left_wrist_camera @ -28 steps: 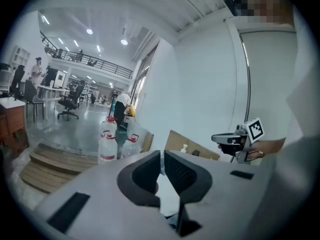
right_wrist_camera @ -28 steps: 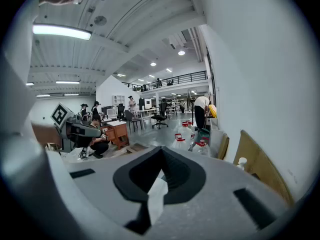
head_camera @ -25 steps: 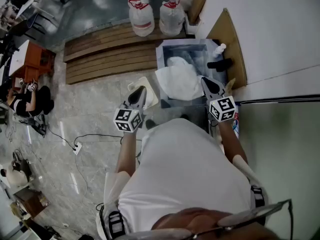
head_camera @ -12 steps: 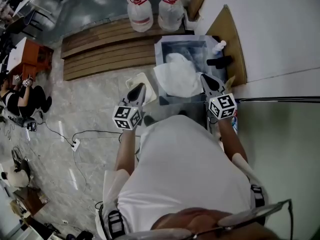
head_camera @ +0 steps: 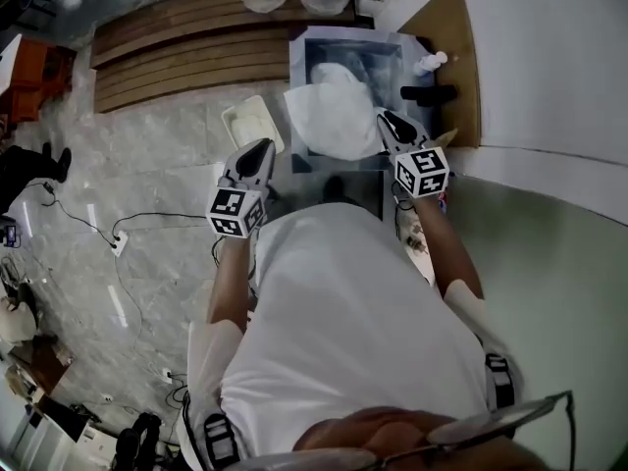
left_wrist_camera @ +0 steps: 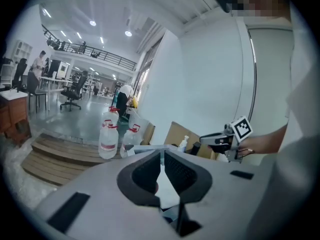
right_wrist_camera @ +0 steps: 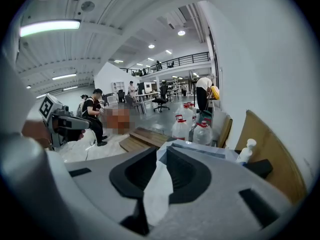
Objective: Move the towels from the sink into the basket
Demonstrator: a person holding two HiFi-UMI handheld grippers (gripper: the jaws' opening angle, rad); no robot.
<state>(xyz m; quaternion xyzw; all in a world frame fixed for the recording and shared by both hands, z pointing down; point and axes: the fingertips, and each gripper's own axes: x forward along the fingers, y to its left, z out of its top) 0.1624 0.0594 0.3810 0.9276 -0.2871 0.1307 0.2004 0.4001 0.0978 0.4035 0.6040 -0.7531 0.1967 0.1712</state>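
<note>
Right gripper [right_wrist_camera: 163, 152] jaws just opening, white towel [head_camera: 334, 121] between them — draped over sink [head_camera: 348, 34]

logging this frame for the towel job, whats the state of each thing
towel: bunched, lying over the sink's near edge
sink: towel partly in it
basket: on the floor, looks empty
left gripper: jaws together, near the basket
right gripper: jaws just been opening, towel between them
water bottles: upright, capped

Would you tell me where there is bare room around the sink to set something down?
The marble floor left of the basket, nearer than the wooden planks, is bare. The back half of the sink, behind the towel, looks free too. Its right side is crowded: a soap bottle and a black fitting.
</note>
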